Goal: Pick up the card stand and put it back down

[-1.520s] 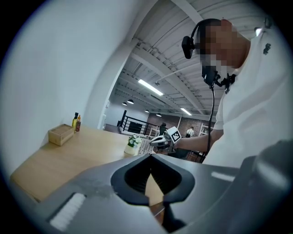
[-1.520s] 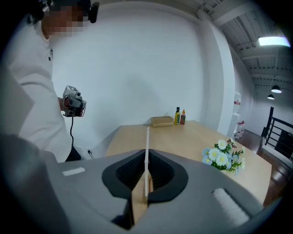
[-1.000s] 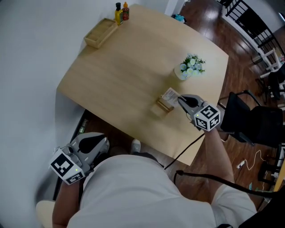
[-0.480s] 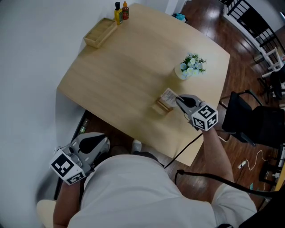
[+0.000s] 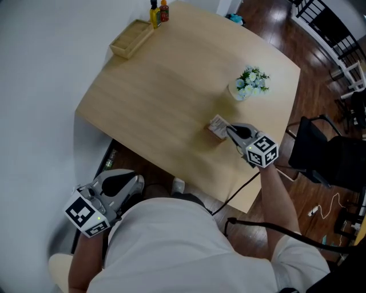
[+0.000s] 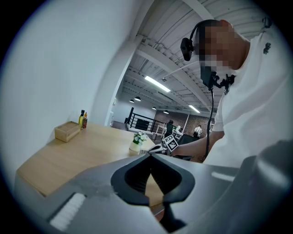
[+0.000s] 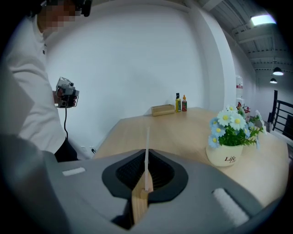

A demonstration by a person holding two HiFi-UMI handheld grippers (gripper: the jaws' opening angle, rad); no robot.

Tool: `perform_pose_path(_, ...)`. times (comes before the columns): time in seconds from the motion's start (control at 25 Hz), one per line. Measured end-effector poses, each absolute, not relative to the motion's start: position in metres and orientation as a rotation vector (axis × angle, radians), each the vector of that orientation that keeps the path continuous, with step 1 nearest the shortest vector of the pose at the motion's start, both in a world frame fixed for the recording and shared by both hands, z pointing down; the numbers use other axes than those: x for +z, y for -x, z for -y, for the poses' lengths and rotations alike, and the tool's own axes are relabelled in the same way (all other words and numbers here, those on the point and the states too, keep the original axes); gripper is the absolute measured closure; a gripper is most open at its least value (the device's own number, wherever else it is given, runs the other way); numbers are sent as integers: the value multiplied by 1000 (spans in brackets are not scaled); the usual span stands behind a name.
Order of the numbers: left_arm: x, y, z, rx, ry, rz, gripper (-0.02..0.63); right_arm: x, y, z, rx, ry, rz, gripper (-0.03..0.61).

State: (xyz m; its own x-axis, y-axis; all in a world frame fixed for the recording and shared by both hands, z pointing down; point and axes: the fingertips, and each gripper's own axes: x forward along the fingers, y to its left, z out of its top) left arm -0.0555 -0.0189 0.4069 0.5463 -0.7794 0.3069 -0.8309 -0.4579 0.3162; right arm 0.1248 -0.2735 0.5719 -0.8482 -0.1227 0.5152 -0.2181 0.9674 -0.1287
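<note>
A small round white pot [image 7: 227, 157] holds blue and white flowers [image 7: 233, 125]. The pot says "Life" on its front. A long open wooden box [image 5: 132, 39] sits at the far corner of the pale wooden table [image 5: 166, 103], with two little bottles [image 5: 158, 10] just beside it. I cannot see inside the box. The right tongs [image 5: 230, 130] reach out over the table and are squeezed tight on the thin card stand with a wooden foot [image 7: 139, 199], near the pot. The left tongs [image 5: 135, 183] hang low by the person's body, off the table, closed with nothing in them.
</note>
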Motion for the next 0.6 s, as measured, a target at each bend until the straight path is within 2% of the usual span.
perform_pose_path(0.48,408,64,21,154,-2366,1302,612,579,-124,275,246,-263,2582,551)
perform_pose_path(0.6,406,66,19,155,-2379,1287,612,573,-123,274,236,-286,2585,497)
